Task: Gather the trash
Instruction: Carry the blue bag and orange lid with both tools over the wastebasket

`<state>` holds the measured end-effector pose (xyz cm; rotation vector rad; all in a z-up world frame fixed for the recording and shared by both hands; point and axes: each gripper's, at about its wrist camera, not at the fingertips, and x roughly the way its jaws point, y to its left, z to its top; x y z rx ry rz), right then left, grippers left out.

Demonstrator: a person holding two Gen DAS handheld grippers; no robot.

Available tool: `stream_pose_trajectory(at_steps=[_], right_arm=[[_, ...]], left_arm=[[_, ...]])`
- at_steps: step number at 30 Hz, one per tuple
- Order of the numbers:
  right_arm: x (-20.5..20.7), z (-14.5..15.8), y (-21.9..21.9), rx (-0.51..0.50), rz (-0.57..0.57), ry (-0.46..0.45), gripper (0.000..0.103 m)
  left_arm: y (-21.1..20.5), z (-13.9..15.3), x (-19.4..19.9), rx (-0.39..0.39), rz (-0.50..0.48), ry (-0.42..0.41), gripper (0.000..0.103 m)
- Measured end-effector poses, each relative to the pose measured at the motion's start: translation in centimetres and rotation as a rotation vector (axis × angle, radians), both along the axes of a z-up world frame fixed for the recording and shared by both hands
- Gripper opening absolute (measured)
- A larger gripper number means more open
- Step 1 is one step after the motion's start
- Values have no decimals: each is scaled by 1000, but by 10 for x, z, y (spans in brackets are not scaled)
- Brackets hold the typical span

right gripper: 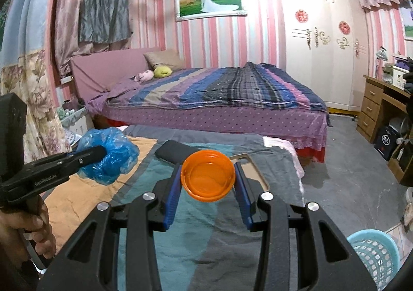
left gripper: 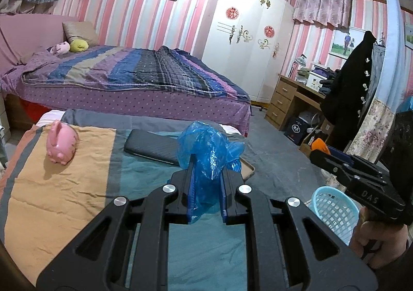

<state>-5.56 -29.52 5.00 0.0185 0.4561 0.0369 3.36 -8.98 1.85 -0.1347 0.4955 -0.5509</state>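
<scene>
Blue plastic bag (left gripper: 209, 151), orange lid (right gripper: 208, 174), pale blue, perhaps turquoise, basket (left gripper: 333, 211)

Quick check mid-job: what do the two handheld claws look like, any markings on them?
Both are matte black linkage frames with silver round pivot bolts and ribbed blue finger pads. The left claw shows white "GenRobot.AI" lettering on its side; the right claw shows "DAS". No cables visible.

The right claw (left gripper: 318, 155) has "DAS" on its side. The left claw (right gripper: 99, 152) reads "GenRobot.AI" along its body.
</scene>
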Motion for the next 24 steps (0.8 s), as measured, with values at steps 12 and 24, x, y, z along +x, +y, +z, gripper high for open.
stream_pose_trajectory(at_steps=[12, 24], right_arm=[[-34, 6, -41, 37, -95, -30, 40], [-63, 10, -83, 86, -179, -50, 40]], left_arm=[[-29, -2, -5, 18, -37, -6, 14], [-54, 0, -9, 27, -82, -14, 14]])
